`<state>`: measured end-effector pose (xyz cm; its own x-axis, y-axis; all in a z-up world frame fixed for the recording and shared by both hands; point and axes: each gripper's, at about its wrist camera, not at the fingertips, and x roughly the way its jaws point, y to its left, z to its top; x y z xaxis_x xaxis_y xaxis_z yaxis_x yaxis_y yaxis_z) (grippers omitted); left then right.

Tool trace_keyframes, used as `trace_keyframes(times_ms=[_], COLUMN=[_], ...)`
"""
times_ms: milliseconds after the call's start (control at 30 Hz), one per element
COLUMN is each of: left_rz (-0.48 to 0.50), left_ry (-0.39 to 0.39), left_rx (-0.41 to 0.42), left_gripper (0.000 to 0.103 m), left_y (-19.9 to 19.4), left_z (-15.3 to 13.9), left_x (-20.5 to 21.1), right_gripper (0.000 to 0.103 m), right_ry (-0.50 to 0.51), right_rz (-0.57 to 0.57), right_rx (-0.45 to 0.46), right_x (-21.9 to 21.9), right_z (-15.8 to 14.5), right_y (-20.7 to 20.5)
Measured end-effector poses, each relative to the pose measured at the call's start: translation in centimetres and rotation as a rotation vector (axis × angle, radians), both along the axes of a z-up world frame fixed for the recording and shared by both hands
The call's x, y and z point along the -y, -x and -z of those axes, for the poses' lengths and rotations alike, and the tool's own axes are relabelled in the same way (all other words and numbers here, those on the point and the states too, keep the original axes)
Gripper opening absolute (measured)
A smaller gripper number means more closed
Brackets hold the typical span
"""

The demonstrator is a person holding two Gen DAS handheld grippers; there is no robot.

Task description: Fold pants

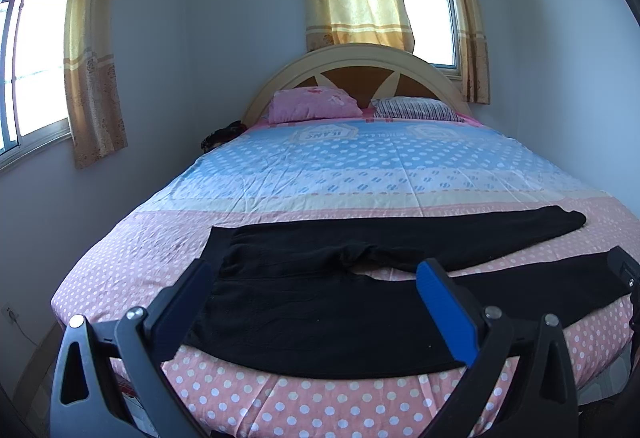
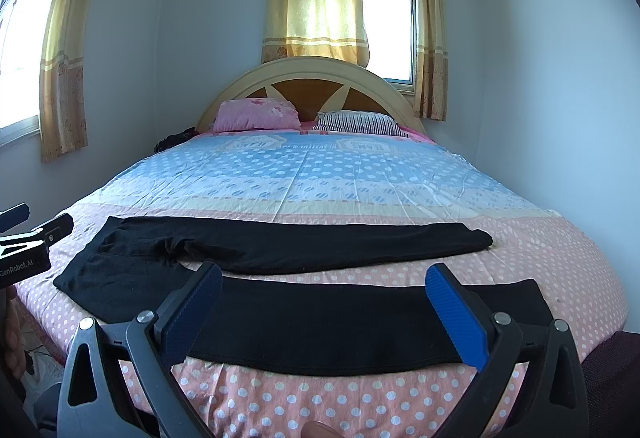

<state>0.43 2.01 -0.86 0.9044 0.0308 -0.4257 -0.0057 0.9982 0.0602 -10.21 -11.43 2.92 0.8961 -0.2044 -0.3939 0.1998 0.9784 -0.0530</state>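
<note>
Black pants (image 1: pixel 320 302) lie spread flat across the near end of the bed, waistband to the left and both legs running right, also in the right wrist view (image 2: pixel 320 322). The far leg (image 2: pixel 340 246) lies apart from the near leg. My left gripper (image 1: pixel 316 278) is open and empty, hovering above the waist and crotch area. My right gripper (image 2: pixel 324 278) is open and empty, above the near leg. The right gripper's tip shows at the right edge of the left wrist view (image 1: pixel 624 270); the left gripper shows at the left edge of the right wrist view (image 2: pixel 32 242).
The bed (image 1: pixel 360 165) has a pink and blue polka-dot sheet, with two pillows (image 1: pixel 316 103) by the wooden headboard (image 1: pixel 352 57). Walls and curtained windows (image 1: pixel 428 17) surround it. A dark item (image 1: pixel 224 133) lies beside the bed's left edge.
</note>
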Motion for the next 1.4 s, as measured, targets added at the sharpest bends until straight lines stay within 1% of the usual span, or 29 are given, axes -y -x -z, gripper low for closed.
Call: trace_keyframes(times_ms=[767, 1167, 1300, 1367, 1400], left_rz=[-0.002, -0.003, 0.0, -0.032, -0.066], left_ry=[0.001, 0.0, -0.033, -0.057, -0.082], left_rx=[-0.003, -0.017, -0.014, -0.003, -0.021], left_gripper=[0.103, 0.103, 0.103, 0.103, 0.103], left_y=[-0.1, -0.6, -1.7, -3.5, -5.3], left_z=[0.1, 0.7, 1.2, 1.5, 2.0], left_x=[-0.3, -0.7, -1.2, -3.0, -4.7], right_gripper=[0.102, 0.102, 0.102, 0.102, 0.102], right_ry=[0.004, 0.01, -0.009, -0.009, -0.002], right_rz=[0.001, -0.002, -0.057, -0.067, -0.061], right_rx=[-0.014, -0.031, -0.027, -0.028, -0.037], right_x=[0.0, -0.1, 0.5, 1.2, 1.7], right_z=[0.4, 0.8, 1.4, 1.9, 2.2], right_y=[-0.3, -0.8, -1.1, -1.4, -1.8])
